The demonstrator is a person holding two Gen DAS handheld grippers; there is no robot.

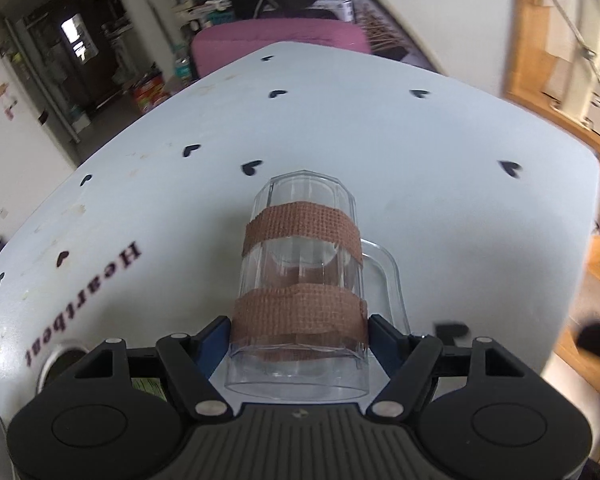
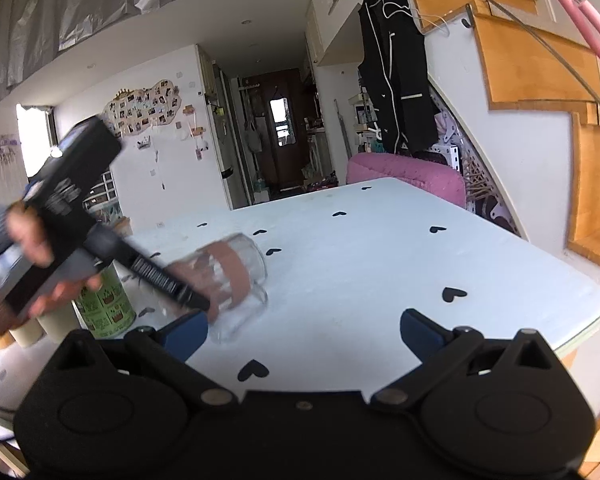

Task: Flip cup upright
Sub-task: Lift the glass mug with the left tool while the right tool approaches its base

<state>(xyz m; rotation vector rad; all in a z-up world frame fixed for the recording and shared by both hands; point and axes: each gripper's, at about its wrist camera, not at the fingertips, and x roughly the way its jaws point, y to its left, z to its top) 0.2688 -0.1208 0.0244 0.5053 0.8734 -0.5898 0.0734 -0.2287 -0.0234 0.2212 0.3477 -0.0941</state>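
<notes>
The clear handled mug [image 1: 300, 280] is pinched across its lower tape band by the left gripper [image 1: 298, 330]; it lies on the heart-print table [image 1: 420, 184], long axis pointing away, handle rightward. The right gripper [image 2: 304, 330] is held spread, empty, farther off.

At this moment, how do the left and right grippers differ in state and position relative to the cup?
The left gripper is closed around the clear cup, its blue fingers flanking the lower tape band; the right gripper is open and holds nothing. The left sits at the cup lying on its side on the table; the right hovers apart from it. Both share black bodies and blue fingers.
</notes>
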